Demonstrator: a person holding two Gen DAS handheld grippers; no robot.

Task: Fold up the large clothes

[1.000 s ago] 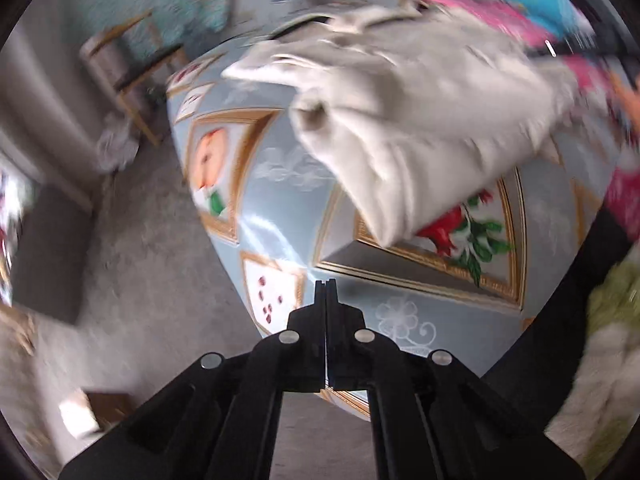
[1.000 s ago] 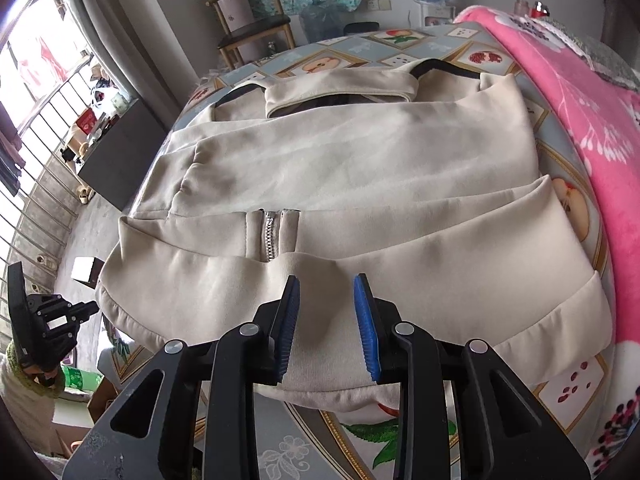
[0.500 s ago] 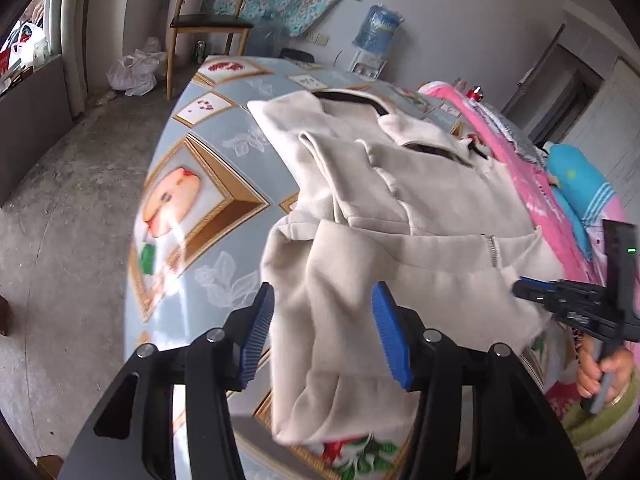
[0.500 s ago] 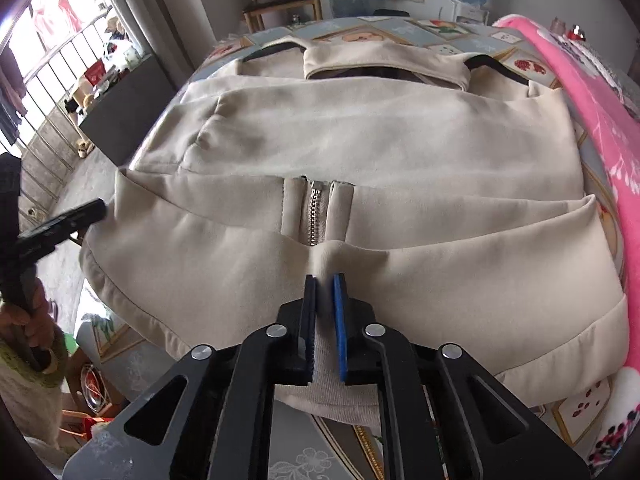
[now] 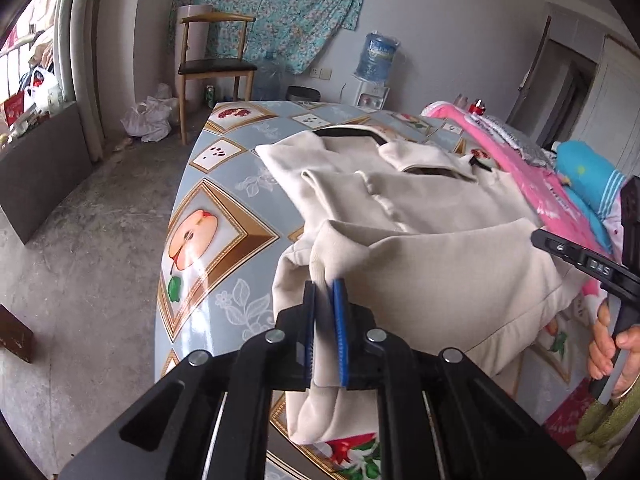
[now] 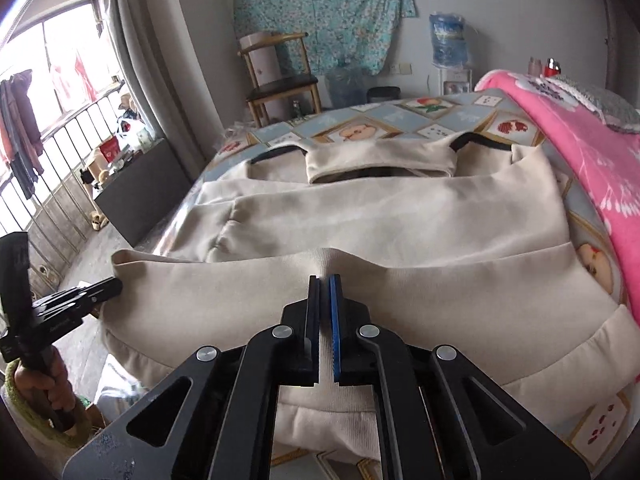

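A large beige jacket (image 5: 432,208) lies spread on a table with a blue fruit-patterned cloth (image 5: 224,200); it also shows in the right wrist view (image 6: 400,216). My left gripper (image 5: 324,286) is shut on the jacket's folded hem at its left corner and lifts it. My right gripper (image 6: 324,280) is shut on the hem's raised fold near the middle. The lifted hem covers the zip. Each gripper shows in the other's view, the right one (image 5: 580,264) at the right edge, the left one (image 6: 76,300) at the left edge.
A pink blanket (image 6: 592,148) lies along the table's right side. A wooden chair (image 5: 216,64) and a water dispenser (image 5: 374,60) stand by the far wall. Bare concrete floor (image 5: 80,240) lies left of the table.
My left gripper swung round to the jacket, opened, then shut on the hem's left corner. My right gripper shut on the hem and raised it over the zip.
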